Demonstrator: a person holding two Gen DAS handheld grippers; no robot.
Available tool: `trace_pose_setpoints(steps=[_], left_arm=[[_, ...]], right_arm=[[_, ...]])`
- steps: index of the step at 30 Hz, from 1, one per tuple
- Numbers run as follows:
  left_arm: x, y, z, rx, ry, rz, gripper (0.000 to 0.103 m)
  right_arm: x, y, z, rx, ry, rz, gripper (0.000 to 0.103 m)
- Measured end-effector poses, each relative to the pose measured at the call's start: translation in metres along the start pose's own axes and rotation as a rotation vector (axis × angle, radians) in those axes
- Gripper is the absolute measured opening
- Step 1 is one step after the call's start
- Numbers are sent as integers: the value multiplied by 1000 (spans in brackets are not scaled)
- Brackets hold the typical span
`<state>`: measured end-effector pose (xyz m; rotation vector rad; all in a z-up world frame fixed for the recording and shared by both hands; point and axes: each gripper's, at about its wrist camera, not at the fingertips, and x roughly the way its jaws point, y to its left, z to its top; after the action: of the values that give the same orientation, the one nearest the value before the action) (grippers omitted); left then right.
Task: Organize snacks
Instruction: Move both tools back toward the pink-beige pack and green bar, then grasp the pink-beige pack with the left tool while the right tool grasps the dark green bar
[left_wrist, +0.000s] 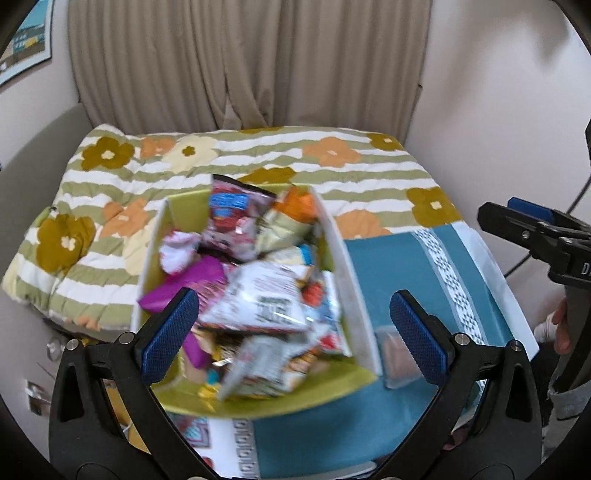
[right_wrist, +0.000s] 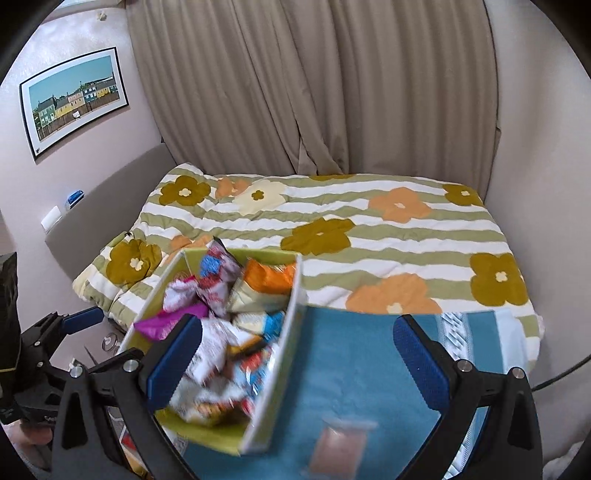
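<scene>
A green and white box (left_wrist: 349, 280) (right_wrist: 290, 332) stands on a blue cloth (left_wrist: 399, 280) (right_wrist: 351, 369), heaped with several snack packets (left_wrist: 255, 295) (right_wrist: 218, 343). A clear packet with a brownish snack (left_wrist: 400, 354) (right_wrist: 338, 446) lies on the cloth just right of the box. My left gripper (left_wrist: 295, 332) hovers open above the box's near end, nothing between its blue pads. My right gripper (right_wrist: 295, 362) is open too, straddling the box's right wall and the cloth. The right gripper also shows at the right edge of the left wrist view (left_wrist: 535, 236).
A bed with a flowered green-striped quilt (left_wrist: 236, 158) (right_wrist: 369, 229) lies behind the box, beige curtains (right_wrist: 314, 92) beyond it. A framed picture (right_wrist: 74, 99) hangs on the left wall. A hand (left_wrist: 557, 328) holds the right gripper's handle.
</scene>
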<state>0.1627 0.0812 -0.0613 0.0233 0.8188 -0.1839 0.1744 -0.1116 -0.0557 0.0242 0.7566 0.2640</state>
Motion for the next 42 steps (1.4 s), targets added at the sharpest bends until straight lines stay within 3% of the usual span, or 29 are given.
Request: trace_pose_setpoints(steps=[6,13,21,30,39,42], left_arm=[[-3,-53,-20,-4,3,-18,102],[19,-108,-54,5,59,-51,102],[84,-159,-93,72,162,-93,102],[166,-179,-122,70,219,-66,102],[192,-184,-141,98,224,-18,102],[199,-182,-142,94,239,-14,99]], right_arm=[[-40,-47,-34,13,12,-28,103],[-57,-93,-79,34,33,-68,103],[-20,-130,-147,57,157,-79,103],[25,-148,-221,21,257,-104,103],[41,-143,-257,-1,261,-105,103],[45,-142,-262,-9,270,-101,95]])
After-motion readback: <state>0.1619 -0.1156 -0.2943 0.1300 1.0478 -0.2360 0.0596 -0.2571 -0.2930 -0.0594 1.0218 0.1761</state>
